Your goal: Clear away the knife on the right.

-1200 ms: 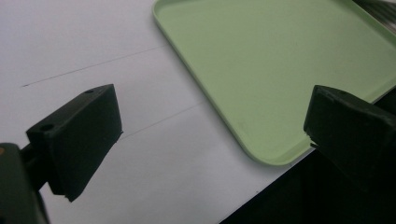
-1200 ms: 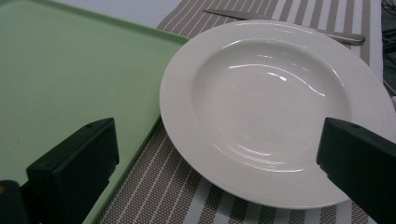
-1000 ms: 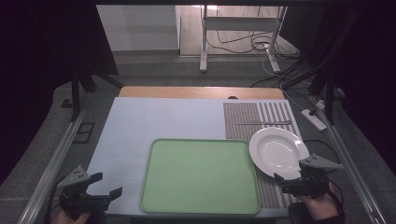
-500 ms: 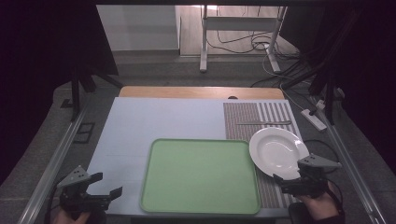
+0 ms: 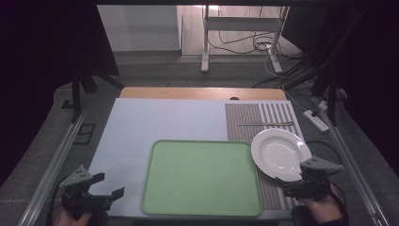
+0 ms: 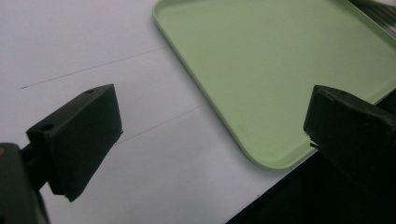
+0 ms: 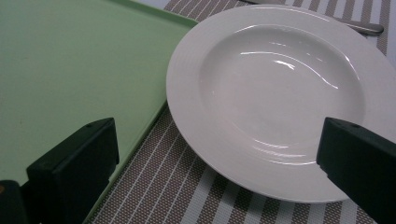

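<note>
I judge the work barely begun, nothing picked up yet. At lower left of the high view my left gripper [image 5: 109,186] hovers over the table's [image 5: 155,122] near edge, jaws spread wide on nothing, just left of the tray [image 5: 202,176]. The tray sits at bottom centre with nothing in it. To its right the plate [image 5: 281,153] lies on the striped mat [image 5: 244,117], bare too, its rim over the tray's edge. At lower right my right gripper [image 5: 291,184] waits just beside the plate, jaws spread.
</note>
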Demonstrator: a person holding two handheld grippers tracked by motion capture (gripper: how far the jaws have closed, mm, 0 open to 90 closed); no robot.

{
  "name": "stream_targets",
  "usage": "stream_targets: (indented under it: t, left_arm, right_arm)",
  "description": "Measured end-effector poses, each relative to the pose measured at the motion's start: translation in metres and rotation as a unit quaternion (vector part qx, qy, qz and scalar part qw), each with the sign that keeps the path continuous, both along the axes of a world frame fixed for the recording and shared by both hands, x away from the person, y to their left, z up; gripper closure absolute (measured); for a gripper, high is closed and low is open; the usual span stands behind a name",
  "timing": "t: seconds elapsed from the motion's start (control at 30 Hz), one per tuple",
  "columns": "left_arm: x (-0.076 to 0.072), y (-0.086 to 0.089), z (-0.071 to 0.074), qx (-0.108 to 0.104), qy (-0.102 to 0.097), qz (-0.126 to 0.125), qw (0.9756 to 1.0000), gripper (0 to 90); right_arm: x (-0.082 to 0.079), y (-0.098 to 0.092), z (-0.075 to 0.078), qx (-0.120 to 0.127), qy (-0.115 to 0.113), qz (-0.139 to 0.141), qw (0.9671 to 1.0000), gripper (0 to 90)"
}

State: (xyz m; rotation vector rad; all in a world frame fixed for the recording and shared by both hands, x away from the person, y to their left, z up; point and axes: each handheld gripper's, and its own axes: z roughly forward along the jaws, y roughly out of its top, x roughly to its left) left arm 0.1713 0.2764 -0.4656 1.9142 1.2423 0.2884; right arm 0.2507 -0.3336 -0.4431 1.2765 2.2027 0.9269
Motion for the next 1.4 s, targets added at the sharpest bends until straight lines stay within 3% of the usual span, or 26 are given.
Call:
stream_targets:
  t: [0.17,0.53,0.97,1.4]
  left_arm:
    - [0.000,0.000,0.000,0.000,0.001,0.001,1.0000,4.2]
    - [0.001,0.000,0.000,0.000,0.003,0.001,1.0000,4.3]
    - [0.001,0.000,0.000,0.000,0.005,0.002,1.0000,4.3]
    - [0.001,0.000,0.000,0.000,0.006,0.002,1.0000,4.3]
  right_arm:
    - [0.003,0.000,0.002,0.020,-0.011,-0.004,0.9997,0.1]
    - [0.013,0.010,0.004,0.017,-0.021,0.019,0.9995,0.1]
    - [0.029,0.016,0.004,0.019,-0.020,0.032,0.9991,0.1]
    - [0.056,0.021,0.002,0.021,-0.008,0.029,0.9993,0.1]
